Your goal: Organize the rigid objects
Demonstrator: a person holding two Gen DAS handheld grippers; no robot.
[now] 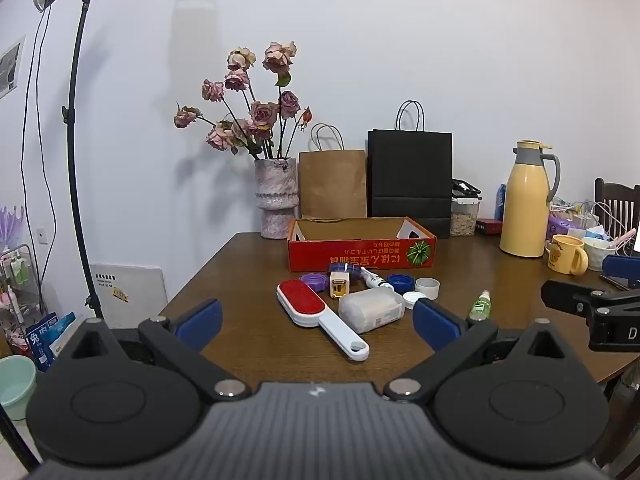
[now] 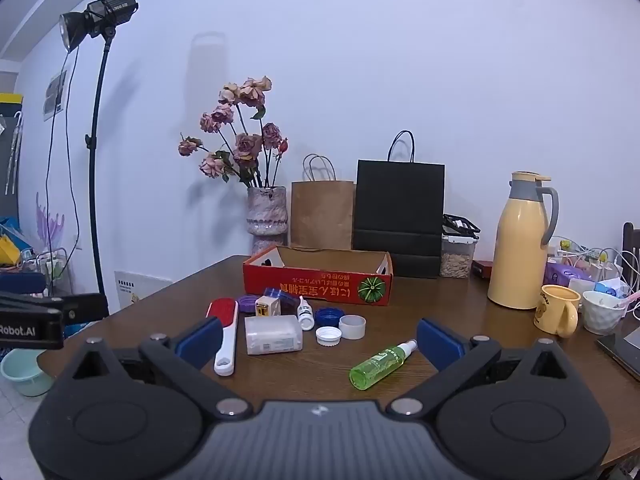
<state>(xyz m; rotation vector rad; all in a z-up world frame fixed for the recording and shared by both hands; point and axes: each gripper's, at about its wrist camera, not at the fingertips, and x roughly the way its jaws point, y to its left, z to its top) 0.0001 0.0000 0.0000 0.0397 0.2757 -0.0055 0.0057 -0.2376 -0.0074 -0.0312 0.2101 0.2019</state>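
Observation:
An open red cardboard box (image 1: 360,256) (image 2: 316,286) stands on the brown table. In front of it lie a red-and-white lint brush (image 1: 316,312) (image 2: 224,332), a clear plastic box (image 1: 372,310) (image 2: 274,334), a small yellow-white box (image 1: 339,285) (image 2: 267,305), a white dropper bottle (image 1: 374,279) (image 2: 306,314), purple and blue lids, white caps (image 2: 329,336) and a green spray bottle (image 1: 480,306) (image 2: 380,364). My left gripper (image 1: 318,322) is open and empty, short of the brush. My right gripper (image 2: 320,340) is open and empty, near the green bottle.
A vase of dried roses (image 1: 278,196), a brown bag (image 1: 332,178) and a black bag (image 1: 410,176) stand behind the box. A yellow thermos (image 1: 524,204), a yellow mug (image 2: 558,316) and clutter fill the right side. A light stand (image 1: 76,140) is left of the table.

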